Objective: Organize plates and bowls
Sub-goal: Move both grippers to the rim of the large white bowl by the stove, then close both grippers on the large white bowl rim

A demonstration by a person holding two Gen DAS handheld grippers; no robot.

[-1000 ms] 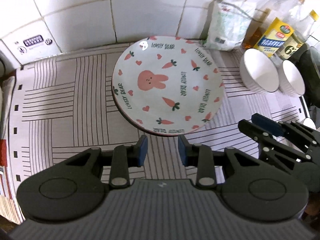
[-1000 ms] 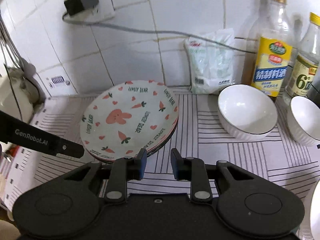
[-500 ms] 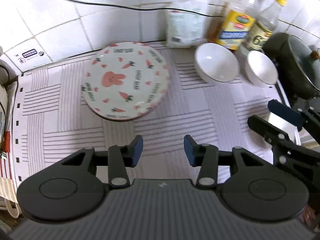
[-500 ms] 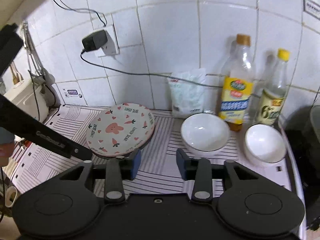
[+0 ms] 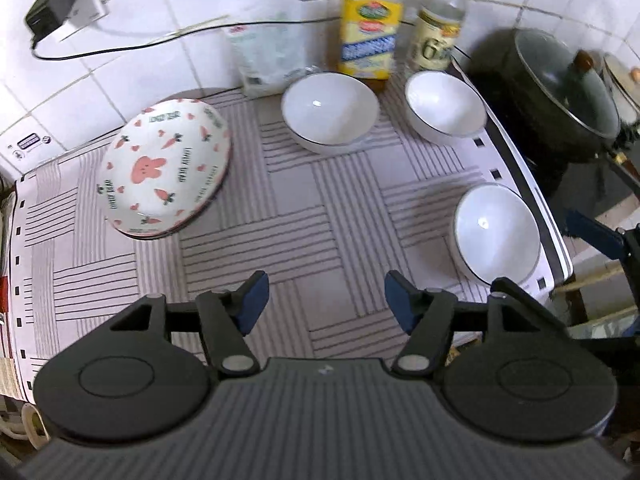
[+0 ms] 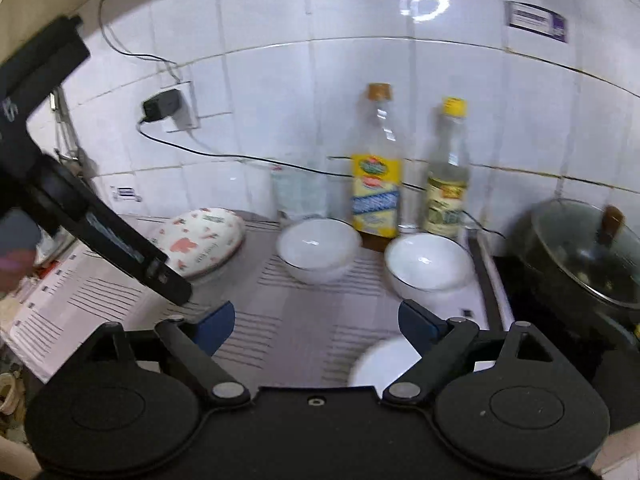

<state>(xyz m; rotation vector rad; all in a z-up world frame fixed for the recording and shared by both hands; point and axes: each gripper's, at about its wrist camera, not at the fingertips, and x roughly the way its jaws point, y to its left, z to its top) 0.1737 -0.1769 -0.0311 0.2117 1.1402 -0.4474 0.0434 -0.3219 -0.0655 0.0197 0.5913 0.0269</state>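
A stack of plates topped by a rabbit-and-carrot plate [image 5: 164,168] [image 6: 200,240] lies at the left of the striped mat [image 5: 320,220]. Three white bowls stand on the mat: one at the back middle [image 5: 330,114] [image 6: 318,250], one at the back right [image 5: 444,106] [image 6: 428,264], one near the right edge [image 5: 496,232] [image 6: 380,364]. My left gripper [image 5: 326,300] hovers above the mat's front, its jaws opening with nothing between them. My right gripper [image 6: 316,320] is above the near-right bowl, its jaws opening wide and empty; part of it shows at the right of the left wrist view.
Two bottles [image 6: 376,176] [image 6: 446,184] and a white bag [image 5: 270,56] stand against the tiled wall behind the bowls. A dark pot with a glass lid [image 5: 560,88] [image 6: 580,256] sits on the stove at the right. A plugged-in charger and its cable [image 5: 52,10] hang on the wall.
Both grippers have pulled back and up from the plate stack and shifted right, so the bowls and pot come into view. Both sets of jaws have gone from nearly shut to wide apart.
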